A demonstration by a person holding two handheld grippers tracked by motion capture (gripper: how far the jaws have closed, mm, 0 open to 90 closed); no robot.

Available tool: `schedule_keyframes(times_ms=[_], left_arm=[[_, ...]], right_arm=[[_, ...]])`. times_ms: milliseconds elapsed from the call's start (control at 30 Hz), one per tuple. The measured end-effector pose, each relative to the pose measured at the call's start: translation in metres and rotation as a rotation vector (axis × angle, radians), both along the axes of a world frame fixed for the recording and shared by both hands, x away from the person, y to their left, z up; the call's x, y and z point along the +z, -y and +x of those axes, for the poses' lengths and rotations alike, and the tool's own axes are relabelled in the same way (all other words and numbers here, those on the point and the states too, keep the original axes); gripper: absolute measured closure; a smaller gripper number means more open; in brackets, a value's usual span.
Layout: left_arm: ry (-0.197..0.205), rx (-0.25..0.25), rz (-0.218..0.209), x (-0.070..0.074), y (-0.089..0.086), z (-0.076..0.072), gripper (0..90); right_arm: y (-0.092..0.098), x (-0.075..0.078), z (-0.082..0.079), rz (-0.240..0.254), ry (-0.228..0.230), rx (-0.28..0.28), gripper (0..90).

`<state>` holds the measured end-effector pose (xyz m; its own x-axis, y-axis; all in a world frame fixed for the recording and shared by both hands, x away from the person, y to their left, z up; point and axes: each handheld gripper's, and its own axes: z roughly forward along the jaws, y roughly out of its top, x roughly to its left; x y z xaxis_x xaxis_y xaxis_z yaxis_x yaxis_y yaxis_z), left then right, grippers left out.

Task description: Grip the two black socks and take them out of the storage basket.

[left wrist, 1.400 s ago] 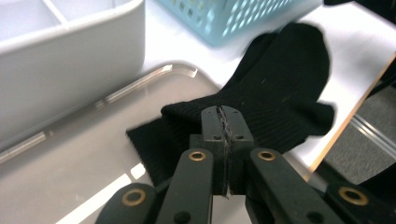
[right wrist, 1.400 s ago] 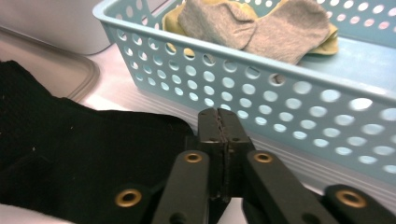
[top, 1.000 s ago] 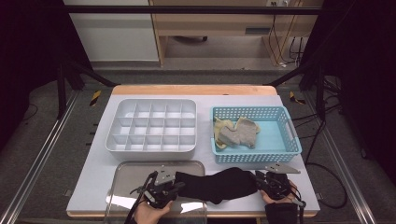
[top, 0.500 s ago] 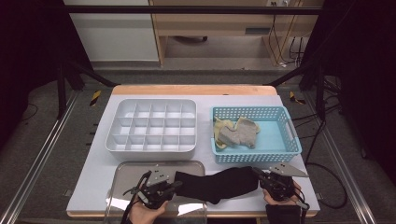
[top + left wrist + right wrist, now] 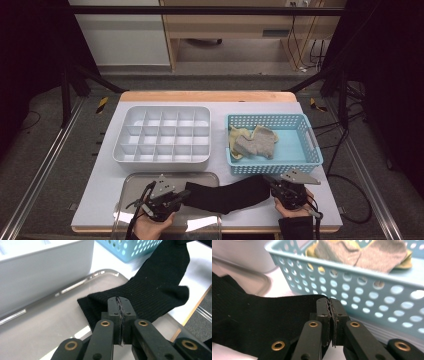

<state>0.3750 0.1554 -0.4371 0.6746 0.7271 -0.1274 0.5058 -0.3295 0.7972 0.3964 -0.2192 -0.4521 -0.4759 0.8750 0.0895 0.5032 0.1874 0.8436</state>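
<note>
A black sock [image 5: 230, 194] stretches across the lower middle of the high view, between the two grippers, one end over the clear tray [image 5: 131, 182] at lower left and the other near the blue basket [image 5: 310, 142] at right. Its knit is finely ribbed, dark and matte, with a few pale lint specks, and it bends at the heel. The left gripper [image 5: 184, 196] has its jaws pinched tight on the sock's cuff edge; the right gripper [image 5: 272, 184] has just been closing and now clamps the opposite end. Grey and yellow socks [image 5: 255, 142] lie in the basket, and a white divided box [image 5: 162, 135] sits at centre left.
</note>
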Motion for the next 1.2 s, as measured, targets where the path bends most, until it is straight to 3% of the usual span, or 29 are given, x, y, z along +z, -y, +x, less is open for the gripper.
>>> schedule_keyframes(times_ms=[133,233,367,533,633,700,833,1000,1200], left_arm=[[-0.012,0.017,0.007,0.0,-0.004,0.003,88.4],[-0.042,0.024,0.02,-0.008,-0.006,0.007,88.3],[-0.04,0.038,0.066,-0.016,-0.002,0.011,87.2],[-0.038,0.072,0.07,-0.019,-0.006,0.011,73.2],[-0.048,0.083,0.061,-0.02,-0.01,0.009,66.0],[-0.062,0.079,0.05,-0.02,-0.012,0.005,64.4],[-0.075,0.071,0.056,-0.023,-0.009,0.003,68.7],[-0.053,0.062,0.059,-0.024,-0.004,0.004,89.0],[0.013,0.051,0.044,-0.012,-0.006,0.002,89.8]], right_arm=[[-0.003,0.003,0.0,0.007,0.009,0.01,87.2],[-0.008,-0.005,0.004,-0.019,-0.029,0.019,87.0],[-0.009,-0.015,0.009,-0.043,-0.07,0.018,84.9],[-0.005,-0.013,0.006,-0.019,-0.052,0.005,75.6],[0.002,-0.009,-0.001,0.001,-0.041,-0.001,75.0],[0.006,-0.012,-0.004,0.005,-0.059,0.001,74.8],[0.007,-0.025,-0.004,0.0,-0.109,0.019,75.2],[0.003,-0.027,-0.003,0.004,-0.131,0.037,87.3],[0.005,-0.022,-0.005,0.013,-0.121,0.051,90.0]])
